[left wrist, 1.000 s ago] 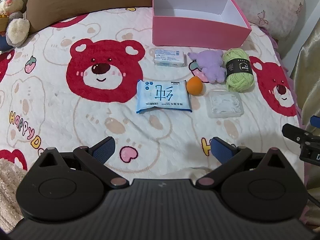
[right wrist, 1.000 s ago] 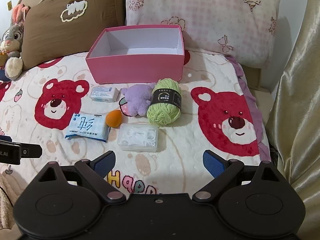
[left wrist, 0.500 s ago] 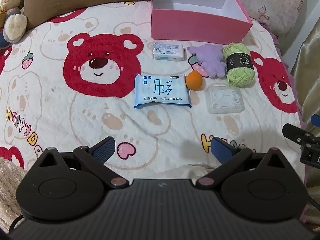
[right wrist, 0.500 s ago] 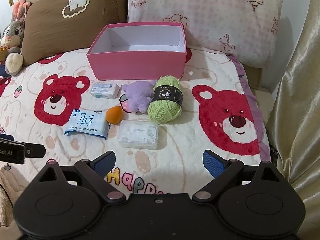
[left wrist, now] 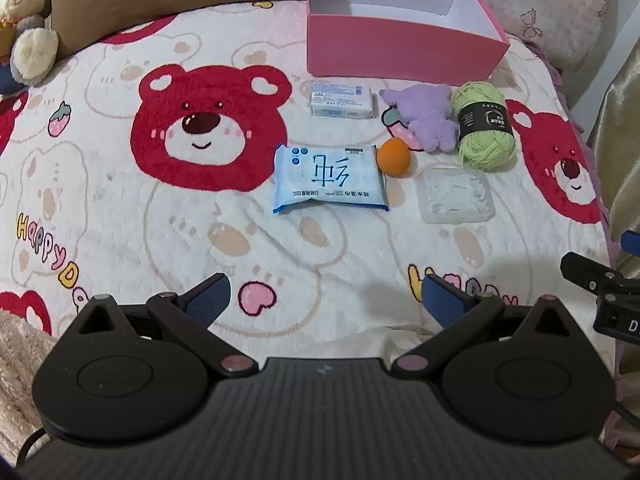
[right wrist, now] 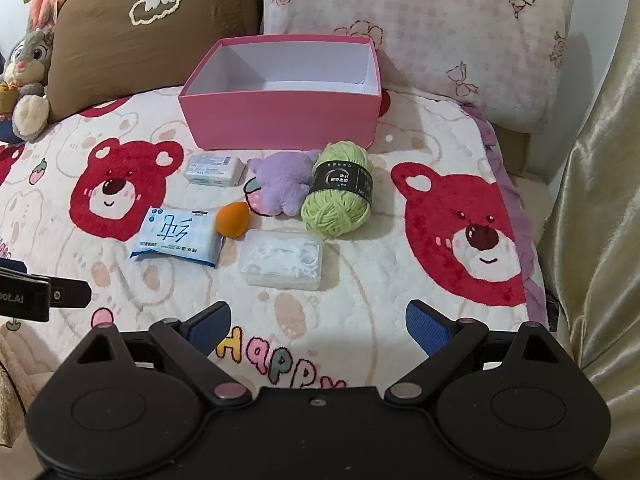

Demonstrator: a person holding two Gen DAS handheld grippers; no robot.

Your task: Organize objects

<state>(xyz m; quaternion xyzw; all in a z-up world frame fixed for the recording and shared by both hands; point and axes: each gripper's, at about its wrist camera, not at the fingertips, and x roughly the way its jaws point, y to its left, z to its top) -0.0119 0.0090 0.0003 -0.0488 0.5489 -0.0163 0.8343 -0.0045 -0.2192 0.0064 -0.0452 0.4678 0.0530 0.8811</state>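
An empty pink box (left wrist: pixel 400 46) (right wrist: pixel 280 120) stands at the back of the bed. In front of it lie a small white packet (left wrist: pixel 343 100) (right wrist: pixel 214 170), a purple plush (left wrist: pixel 430 120) (right wrist: pixel 280 188), a green yarn ball (left wrist: pixel 482 128) (right wrist: pixel 338 190), an orange sponge (left wrist: pixel 394 157) (right wrist: pixel 232 219), a blue wipes pack (left wrist: pixel 330 180) (right wrist: pixel 176 237) and a clear plastic case (left wrist: pixel 454 194) (right wrist: pixel 282 258). My left gripper (left wrist: pixel 324 298) is open and empty, well short of the wipes pack. My right gripper (right wrist: pixel 318 322) is open and empty, just short of the clear case.
A bear-print blanket (left wrist: pixel 120 184) covers the bed. A brown pillow (right wrist: pixel 132 32) and a pink pillow (right wrist: pixel 460 28) lean at the back. A rabbit plush (right wrist: pixel 28 68) sits at the far left. A gold curtain (right wrist: pixel 600 220) hangs at the right.
Both grippers have moved forward toward the objects, which now appear slightly nearer. Both stay open. Nothing on the bed has moved.
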